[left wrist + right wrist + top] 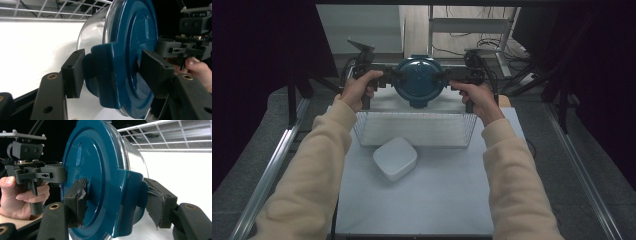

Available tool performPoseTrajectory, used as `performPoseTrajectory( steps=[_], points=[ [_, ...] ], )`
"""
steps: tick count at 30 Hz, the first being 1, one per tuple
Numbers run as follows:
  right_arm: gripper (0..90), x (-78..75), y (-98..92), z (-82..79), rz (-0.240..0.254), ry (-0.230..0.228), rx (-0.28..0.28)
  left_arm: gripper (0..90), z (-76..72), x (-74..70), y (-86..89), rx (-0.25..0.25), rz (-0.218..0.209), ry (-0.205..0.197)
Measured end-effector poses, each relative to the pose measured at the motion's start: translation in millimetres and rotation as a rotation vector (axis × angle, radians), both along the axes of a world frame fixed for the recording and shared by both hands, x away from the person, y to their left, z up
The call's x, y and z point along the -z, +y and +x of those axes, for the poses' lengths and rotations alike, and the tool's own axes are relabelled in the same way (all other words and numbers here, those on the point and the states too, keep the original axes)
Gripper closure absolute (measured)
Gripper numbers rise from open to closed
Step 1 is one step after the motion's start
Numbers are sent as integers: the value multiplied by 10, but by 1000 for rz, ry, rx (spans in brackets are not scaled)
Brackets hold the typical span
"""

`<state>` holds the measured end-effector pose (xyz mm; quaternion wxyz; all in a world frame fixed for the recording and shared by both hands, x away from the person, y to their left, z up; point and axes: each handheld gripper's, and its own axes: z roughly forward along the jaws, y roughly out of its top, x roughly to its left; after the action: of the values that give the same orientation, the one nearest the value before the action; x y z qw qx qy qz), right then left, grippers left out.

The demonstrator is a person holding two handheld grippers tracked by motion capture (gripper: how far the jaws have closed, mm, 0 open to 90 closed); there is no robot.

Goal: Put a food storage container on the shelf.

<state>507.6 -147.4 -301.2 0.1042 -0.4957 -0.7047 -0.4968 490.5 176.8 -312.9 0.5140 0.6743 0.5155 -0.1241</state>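
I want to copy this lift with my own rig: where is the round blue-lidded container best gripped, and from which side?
Grip the blue-lidded container at its two opposite lid clasps, one tool from each side. The bowl is round, clear and smooth, while the clasps stick out past the rim. Here the left tool and right tool each pinch one, one pad on the lid face, the other behind the clasp.

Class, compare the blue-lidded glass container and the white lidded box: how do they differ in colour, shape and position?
The blue-lidded glass container is round with a dark blue lid; the white box is squarish and all white. The container is held up over the wire basket, clamped between the left gripper and right gripper; the box rests on the table, untouched. Both have lids on.
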Motion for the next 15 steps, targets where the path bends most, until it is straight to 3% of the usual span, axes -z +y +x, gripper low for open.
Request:
performPoseTrajectory(
  steps=[9,15],
  points=[
    [347,51,17,113,12,100,54,377,148,126,7,-35,-66,74],
    [334,128,15,169,37,152,97,367,212,194,9,-50,-93,102]
  ],
)
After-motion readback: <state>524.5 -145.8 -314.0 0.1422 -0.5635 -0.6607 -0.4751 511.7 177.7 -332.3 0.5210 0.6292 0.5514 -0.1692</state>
